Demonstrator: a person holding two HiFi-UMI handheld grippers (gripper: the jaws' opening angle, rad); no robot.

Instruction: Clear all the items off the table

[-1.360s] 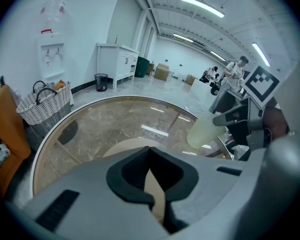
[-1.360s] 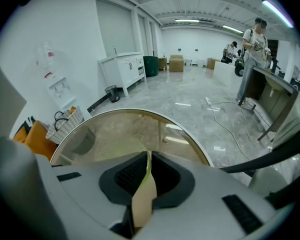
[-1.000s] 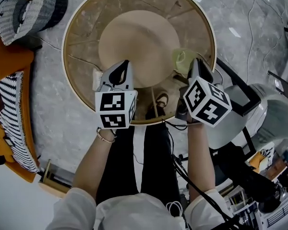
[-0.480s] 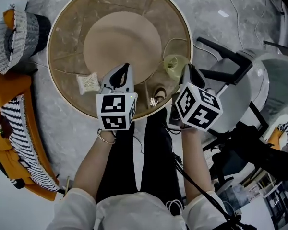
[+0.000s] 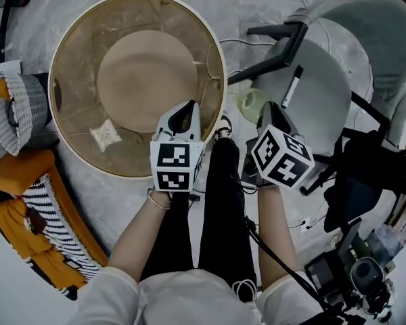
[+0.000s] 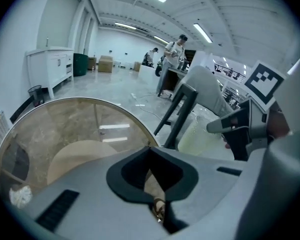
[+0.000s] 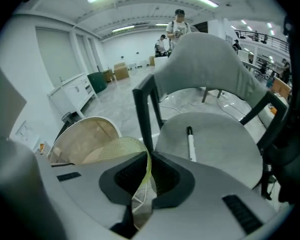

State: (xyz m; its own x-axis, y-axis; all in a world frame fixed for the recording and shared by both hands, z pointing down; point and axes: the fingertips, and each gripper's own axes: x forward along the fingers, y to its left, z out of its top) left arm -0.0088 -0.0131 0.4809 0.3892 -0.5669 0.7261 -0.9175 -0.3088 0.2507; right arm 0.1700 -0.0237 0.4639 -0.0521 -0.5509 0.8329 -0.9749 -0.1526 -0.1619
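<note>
The round glass table (image 5: 68, 147) fills the upper left of the head view, with a crumpled white paper (image 5: 105, 133) lying on it. My left gripper (image 5: 185, 112) hangs over the table's right rim, shut with nothing between its jaws (image 6: 151, 156). To its right, off the table, my right gripper (image 5: 267, 112) is shut on the rim of a pale green cup (image 5: 250, 102). In the right gripper view the cup's thin wall (image 7: 121, 149) is pinched between the pads (image 7: 147, 166). The cup (image 6: 197, 134) hangs in front of a grey chair.
The grey chair (image 5: 318, 93) stands right of the table with a white marker (image 5: 291, 85) on its seat. A striped basket (image 5: 17, 110) and orange and striped cloth (image 5: 34, 215) lie at the left. Camera gear (image 5: 345, 276) and cables crowd the lower right floor.
Both grippers have swung to the right, the right one carrying the green cup off the table's edge toward the chair. The crumpled paper stays on the glass.
</note>
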